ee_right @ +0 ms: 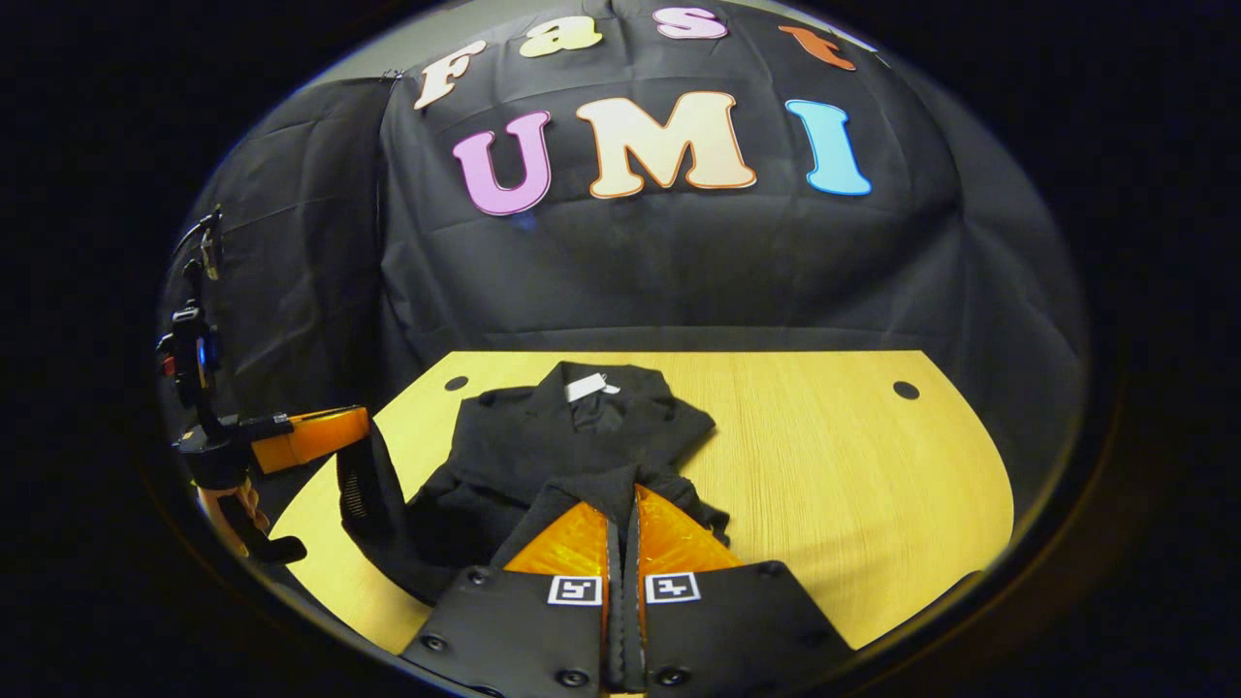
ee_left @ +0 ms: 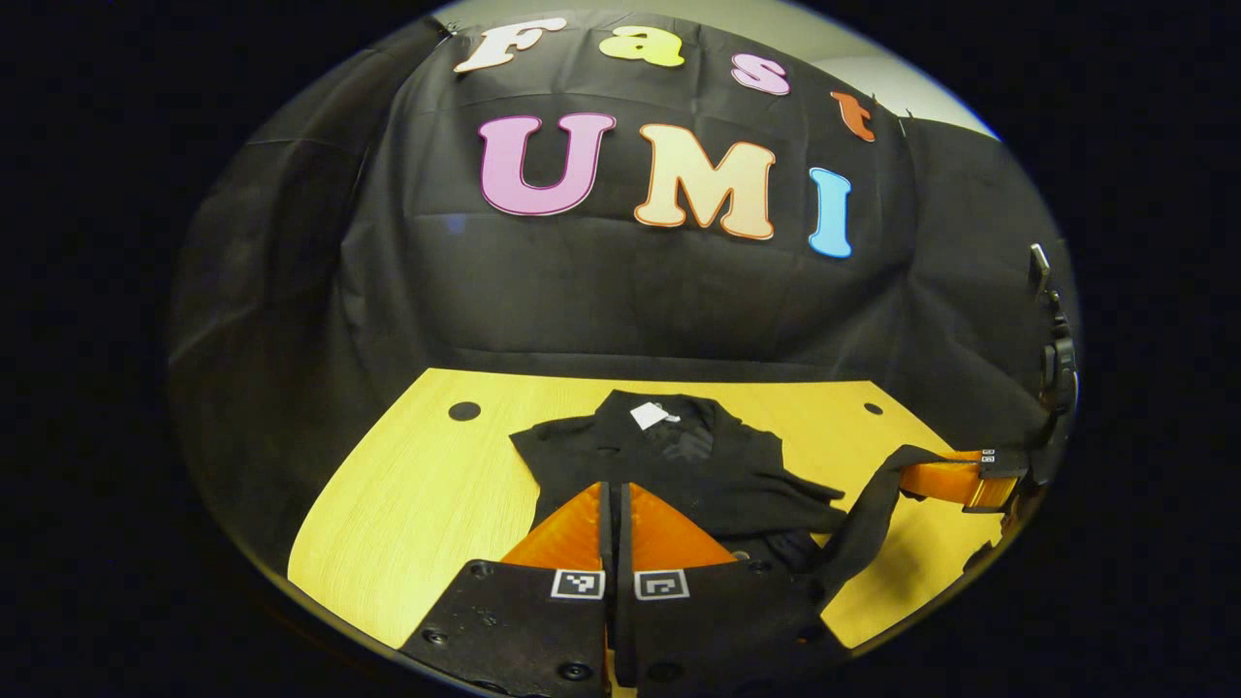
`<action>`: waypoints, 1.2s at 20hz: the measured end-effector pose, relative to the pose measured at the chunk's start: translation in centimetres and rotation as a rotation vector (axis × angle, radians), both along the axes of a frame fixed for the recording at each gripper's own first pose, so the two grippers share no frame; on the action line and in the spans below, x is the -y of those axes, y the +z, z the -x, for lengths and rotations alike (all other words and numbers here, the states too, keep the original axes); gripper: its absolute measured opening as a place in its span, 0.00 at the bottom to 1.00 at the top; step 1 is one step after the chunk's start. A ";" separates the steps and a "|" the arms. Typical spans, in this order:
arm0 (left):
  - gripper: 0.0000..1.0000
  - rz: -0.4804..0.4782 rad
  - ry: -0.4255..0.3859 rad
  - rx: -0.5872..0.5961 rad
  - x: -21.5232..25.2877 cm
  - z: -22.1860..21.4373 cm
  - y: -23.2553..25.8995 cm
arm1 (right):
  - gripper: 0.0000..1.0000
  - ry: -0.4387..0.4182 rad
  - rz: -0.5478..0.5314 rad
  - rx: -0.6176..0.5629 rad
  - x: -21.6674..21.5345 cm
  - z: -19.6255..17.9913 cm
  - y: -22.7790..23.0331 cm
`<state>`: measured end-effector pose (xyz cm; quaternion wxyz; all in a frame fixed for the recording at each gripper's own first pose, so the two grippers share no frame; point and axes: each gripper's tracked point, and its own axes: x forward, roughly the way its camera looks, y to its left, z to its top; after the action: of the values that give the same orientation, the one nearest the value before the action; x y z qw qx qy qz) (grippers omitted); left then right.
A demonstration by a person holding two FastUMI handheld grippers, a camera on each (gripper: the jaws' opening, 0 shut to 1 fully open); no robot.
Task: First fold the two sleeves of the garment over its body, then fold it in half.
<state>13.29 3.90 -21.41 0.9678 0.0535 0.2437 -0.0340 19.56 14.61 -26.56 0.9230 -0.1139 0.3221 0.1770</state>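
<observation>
Yellow table (ee_right: 824, 465): garment (ee_right: 572, 436) sleeve seemingly pinched in each claw.

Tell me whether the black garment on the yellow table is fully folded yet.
Not yet. The black garment lies collar-up on the yellow wooden table, one sleeve lifted.

Light falls from above, bright on the yellow wood-grain surface (ee_left: 417, 485), while the black crumpled garment (ee_left: 679, 465) swallows detail. Soft shadow lies at five o'clock beneath its lifted sleeve. Fisheye bending curves the edges; focus stays sharp.
</observation>
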 end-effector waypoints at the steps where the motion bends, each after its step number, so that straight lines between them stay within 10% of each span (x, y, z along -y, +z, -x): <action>1: 0.00 0.005 0.002 0.012 -0.1 -1.2 0.2 | 0.02 -0.002 -0.002 0.012 -0.5 -1.3 0.2; 13: 0.00 -0.067 -0.005 0.100 -3.6 -15.7 -1.9 | 0.02 -0.075 0.032 0.071 -2.5 -17.3 -3.2; 24: 0.00 -0.144 0.009 0.010 -5.4 -20.7 -9.3 | 0.02 -0.195 0.091 -0.032 -0.6 -21.8 -9.9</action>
<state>34.01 9.30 -30.74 0.9628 0.1219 0.2408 -0.0118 41.37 15.21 -36.42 0.9245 -0.1210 0.3540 0.0734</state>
